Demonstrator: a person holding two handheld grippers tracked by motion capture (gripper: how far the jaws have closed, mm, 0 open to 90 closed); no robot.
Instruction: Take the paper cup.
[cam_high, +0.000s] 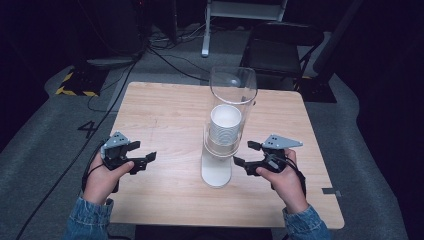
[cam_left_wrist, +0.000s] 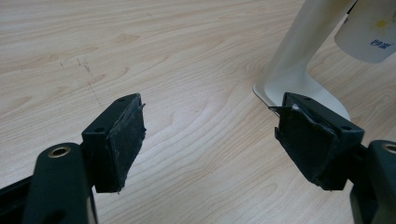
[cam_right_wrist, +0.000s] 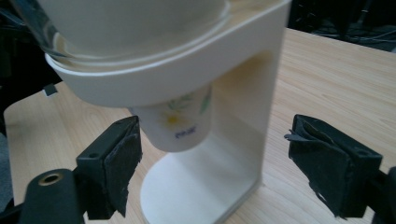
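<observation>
The high view looks forward and down from above the person's side onto the whole light wooden table (cam_high: 165, 115), with dark floor and a folding chair beyond its far edge. The left gripper view sits low and close over the tabletop, looking along its own black jaws toward the cream plastic cup dispenser stand (cam_left_wrist: 299, 74), whose foot and column enter at upper right. The right gripper view is nearer still, facing the same stand (cam_right_wrist: 243, 121) from the opposite side, level with the white paper cup (cam_right_wrist: 180, 121) hanging beneath its ring. All three views share the stand's base and surrounding wood.
</observation>
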